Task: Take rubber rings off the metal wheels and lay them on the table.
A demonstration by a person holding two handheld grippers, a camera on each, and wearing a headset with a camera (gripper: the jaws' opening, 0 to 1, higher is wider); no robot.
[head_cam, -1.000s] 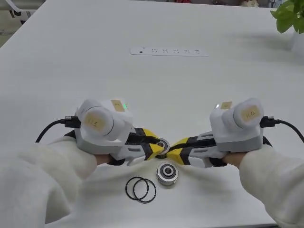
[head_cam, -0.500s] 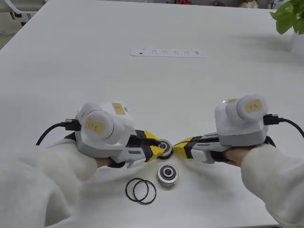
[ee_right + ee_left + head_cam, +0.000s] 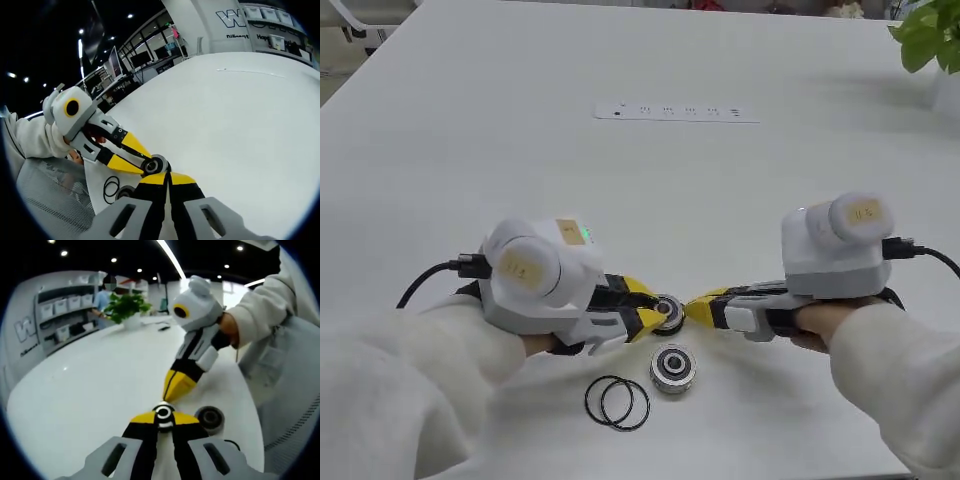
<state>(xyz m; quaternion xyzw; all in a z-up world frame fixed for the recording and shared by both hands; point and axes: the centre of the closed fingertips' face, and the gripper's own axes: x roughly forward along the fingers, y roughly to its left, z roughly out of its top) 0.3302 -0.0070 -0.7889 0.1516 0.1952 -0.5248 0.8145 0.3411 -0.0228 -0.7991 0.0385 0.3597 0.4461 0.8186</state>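
Fingers (image 3: pixel 642 318) of our left gripper (image 3: pixel 653 312) clench a metal wheel (image 3: pixel 668 311) just beyond the two rubber rings (image 3: pixel 616 400) and second wheel (image 3: pixel 673 367), which lie nearest us on the table (image 3: pixel 520 150). Our right gripper view makes plain what the head view leaves unsure: the right gripper (image 3: pixel 169 176) is pressed shut, with nothing visible between. A second ago its tips met the wheel; now they sit just apart. Farther off lies a power strip (image 3: pixel 676 110).
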